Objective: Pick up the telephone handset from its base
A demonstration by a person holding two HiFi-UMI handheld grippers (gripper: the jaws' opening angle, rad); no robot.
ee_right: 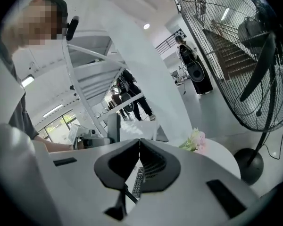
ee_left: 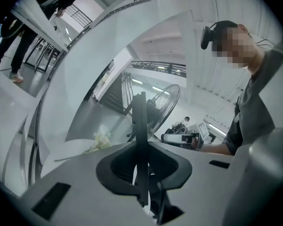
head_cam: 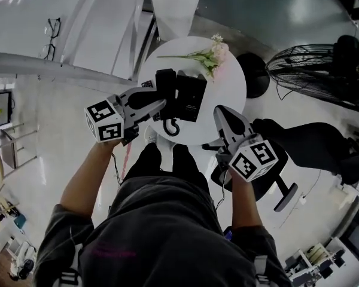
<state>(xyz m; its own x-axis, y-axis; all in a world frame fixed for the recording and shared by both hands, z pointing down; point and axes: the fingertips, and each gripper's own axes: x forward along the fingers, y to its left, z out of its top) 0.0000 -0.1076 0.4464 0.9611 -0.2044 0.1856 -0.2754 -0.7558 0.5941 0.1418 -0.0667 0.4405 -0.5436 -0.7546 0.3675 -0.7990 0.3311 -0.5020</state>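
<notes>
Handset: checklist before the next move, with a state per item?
1. Left tongs clamped on the handset: ok.
2. Handset clear of the telephone base: cannot tell, they overlap in the head view.
3. Coiled cord unsnagged: ok, it loops freely at the table edge.
4. Right tongs shut, empty: ok.
5. Flowers apart from the phone: ok.

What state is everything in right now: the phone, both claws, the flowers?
Handset: off its base, held between jaws.
Left gripper: shut on the handset.
Right gripper: shut, empty.
Telephone base: sitting on the table.
Flowers: lying flat on the table.
</notes>
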